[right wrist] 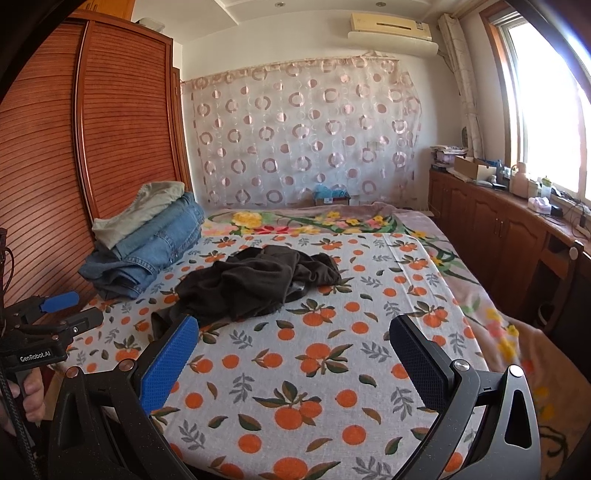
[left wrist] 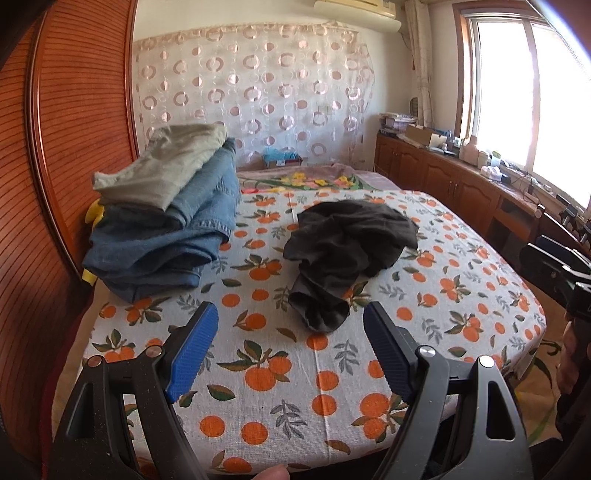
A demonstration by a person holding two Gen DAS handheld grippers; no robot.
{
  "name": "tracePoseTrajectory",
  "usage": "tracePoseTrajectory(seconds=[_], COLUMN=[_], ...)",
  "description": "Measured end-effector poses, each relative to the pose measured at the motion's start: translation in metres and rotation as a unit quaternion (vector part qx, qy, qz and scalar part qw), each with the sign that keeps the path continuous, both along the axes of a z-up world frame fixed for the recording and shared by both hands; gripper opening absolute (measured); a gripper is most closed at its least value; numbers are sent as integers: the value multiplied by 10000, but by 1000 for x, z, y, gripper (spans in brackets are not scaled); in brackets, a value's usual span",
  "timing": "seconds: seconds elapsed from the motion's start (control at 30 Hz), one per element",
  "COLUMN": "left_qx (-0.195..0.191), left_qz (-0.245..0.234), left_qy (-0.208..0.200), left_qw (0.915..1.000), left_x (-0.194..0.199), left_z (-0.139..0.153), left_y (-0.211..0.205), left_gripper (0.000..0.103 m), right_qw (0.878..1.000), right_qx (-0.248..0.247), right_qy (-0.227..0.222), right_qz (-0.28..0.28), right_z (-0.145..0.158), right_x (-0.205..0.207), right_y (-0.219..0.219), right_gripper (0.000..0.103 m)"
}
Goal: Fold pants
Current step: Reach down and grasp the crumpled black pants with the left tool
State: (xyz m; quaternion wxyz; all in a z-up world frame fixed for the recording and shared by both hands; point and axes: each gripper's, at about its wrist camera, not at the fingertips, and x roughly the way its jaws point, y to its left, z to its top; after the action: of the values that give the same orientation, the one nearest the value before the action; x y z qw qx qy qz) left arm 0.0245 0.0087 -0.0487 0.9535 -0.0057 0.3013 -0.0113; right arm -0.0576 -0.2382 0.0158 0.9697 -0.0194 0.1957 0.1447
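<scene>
Left gripper [left wrist: 291, 325] black-framed, blue ribbed pads, silver screws, right gripper [right wrist: 293, 338] alike, white GenRobot.AI lettering, bare fingers [right wrist: 31, 395] behind

The crumpled pants [left wrist: 347, 254] lay on the bed [left wrist: 280, 387], near its middle. Left of the pants, well apart, a stack of folded clothes [left wrist: 166, 218] sat against the wardrobe [left wrist: 66, 147]. Behind the pants hung a curtain [left wrist: 251, 88]; right of them, past the bed's edge, ran a cabinet [left wrist: 450, 181] under the window [left wrist: 524, 81].

I'm in a home bedroom: a bed [right wrist: 332, 369] under an orange-print sheet, a slatted wooden wardrobe [right wrist: 110, 147], a wall air conditioner [right wrist: 391, 24] and a curtained window [right wrist: 546, 103].
</scene>
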Motion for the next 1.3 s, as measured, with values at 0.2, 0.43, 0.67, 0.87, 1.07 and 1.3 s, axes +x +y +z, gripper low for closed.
tracePoseTrajectory(seconds=[0.2,0.43,0.67,0.87,1.07,1.3], left_qx=[12,3,-45,-140,-30,-8], left_qz=[-46,-338,-686,-951,-1127,-1270], left_qy=[271,600,735,944,1249,1063], left_qw=[9996,9976,9949,9909,9857,9862], left_x=[16,39,66,86,100,89], left_z=[-22,-39,-42,-47,-59,-49], left_y=[8,7,-5,-17,-28,-23], left_gripper=[82,82,73,61,34,6], right_qw=[9998,9989,9983,9982,9980,9979], right_qx=[-49,-57,-118,-165,-207,-135], right_qy=[171,432,553,573,589,636], right_qz=[97,188,138,89,75,5], right_z=[-3,-8,-12,-11,-14,-14], right_x=[9,15,21,22,23,22], right_y=[0,-7,-12,-14,-12,-18], right_gripper=[95,71,70,70,70,70])
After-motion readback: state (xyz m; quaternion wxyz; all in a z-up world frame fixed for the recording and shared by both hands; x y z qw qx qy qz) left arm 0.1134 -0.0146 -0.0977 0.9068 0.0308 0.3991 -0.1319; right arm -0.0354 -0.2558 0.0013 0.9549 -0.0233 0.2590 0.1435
